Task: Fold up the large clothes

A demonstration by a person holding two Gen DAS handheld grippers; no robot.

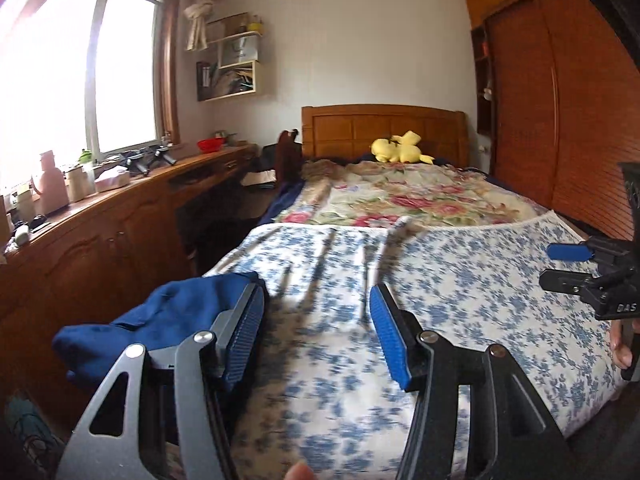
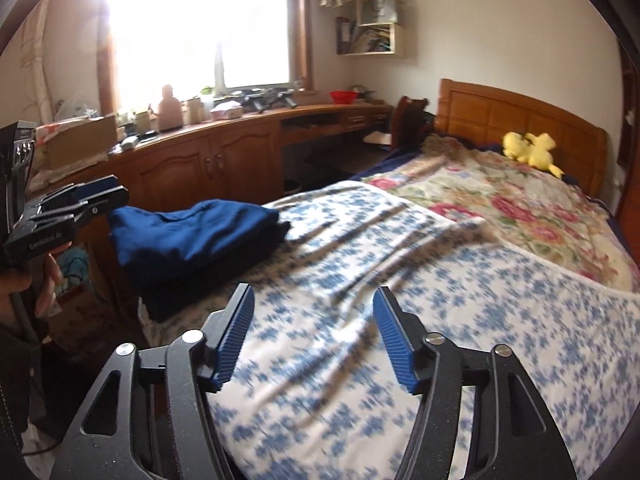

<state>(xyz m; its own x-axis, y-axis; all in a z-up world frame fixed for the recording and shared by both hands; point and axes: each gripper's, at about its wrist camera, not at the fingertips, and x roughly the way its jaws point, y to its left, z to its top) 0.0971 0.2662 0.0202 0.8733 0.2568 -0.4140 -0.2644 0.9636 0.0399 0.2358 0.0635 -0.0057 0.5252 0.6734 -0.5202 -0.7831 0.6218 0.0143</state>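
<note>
A: Left gripper [image 1: 316,332] fills the left wrist view, blue pads [image 1: 386,332] apart, nothing between them, only blurred sheet [image 1: 460,280] under the gap.

B: Right gripper [image 2: 314,334]?

A: Same. Pads spread, nothing in the gap, hanging over the near end of the bed [image 2: 520,116]. It also shows at the right edge of the left view, jaws apart, fingers of a hand [image 1: 622,346] on its handle.

B: Clothes?

A: Blue garment [image 2: 192,228], folded, on top of a darker folded piece [image 2: 188,284]. Stack sits at the near left corner of the bed, on the blue-flowered sheet. In the left view the garment lies just behind the gripper's left finger; contact, cannot tell.

B: Left gripper relative to the stack, from the right view?

A: Just left of it, off the bed's left edge, held by a hand [image 2: 48,280]. Not gripping the cloth.

B: Rest of the bed?

A: Rose-print quilt [image 2: 520,208] on the far half, yellow plush [image 2: 530,152] by the headboard [image 1: 384,132]. Long wooden counter [image 2: 224,160] along the left wall under the window [image 2: 192,24], cluttered.
</note>
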